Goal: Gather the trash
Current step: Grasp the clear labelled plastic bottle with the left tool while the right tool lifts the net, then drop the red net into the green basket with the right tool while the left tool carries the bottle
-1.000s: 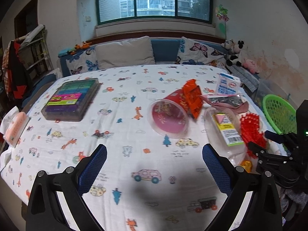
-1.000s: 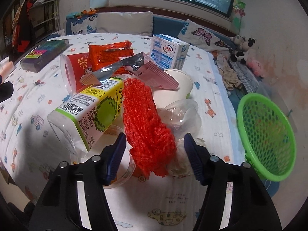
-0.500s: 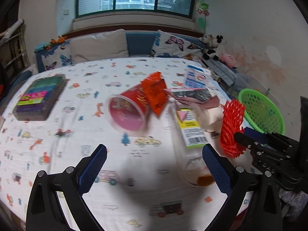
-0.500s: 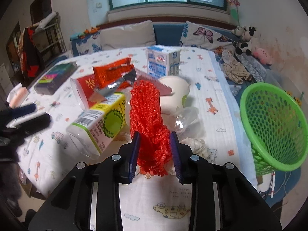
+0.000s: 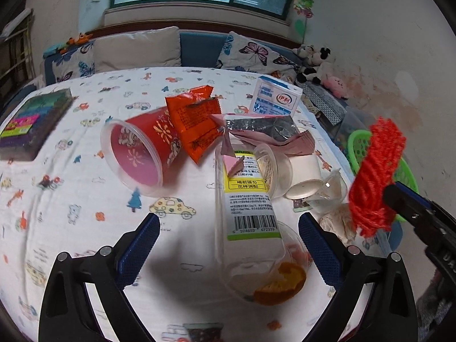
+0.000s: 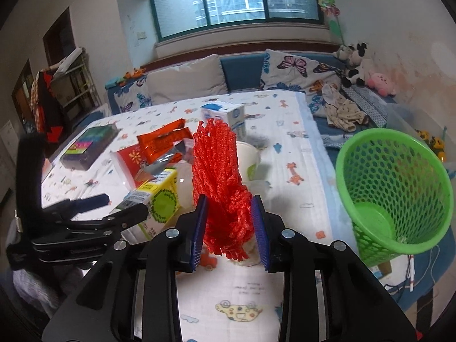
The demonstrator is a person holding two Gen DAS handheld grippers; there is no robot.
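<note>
Trash litters a cartoon-print tablecloth (image 5: 85, 199); right tongs (image 6: 230, 228) clamp red netting (image 6: 219, 176), left tongs (image 5: 228, 245) wide.

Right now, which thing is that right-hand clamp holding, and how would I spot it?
Start at the bed with the cartoon-print sheet and the green basket at its right edge. Just left of the basket, the right gripper is shut on a red foam net. It is the only bright red, ribbed mesh bundle lifted above the pile.
</note>
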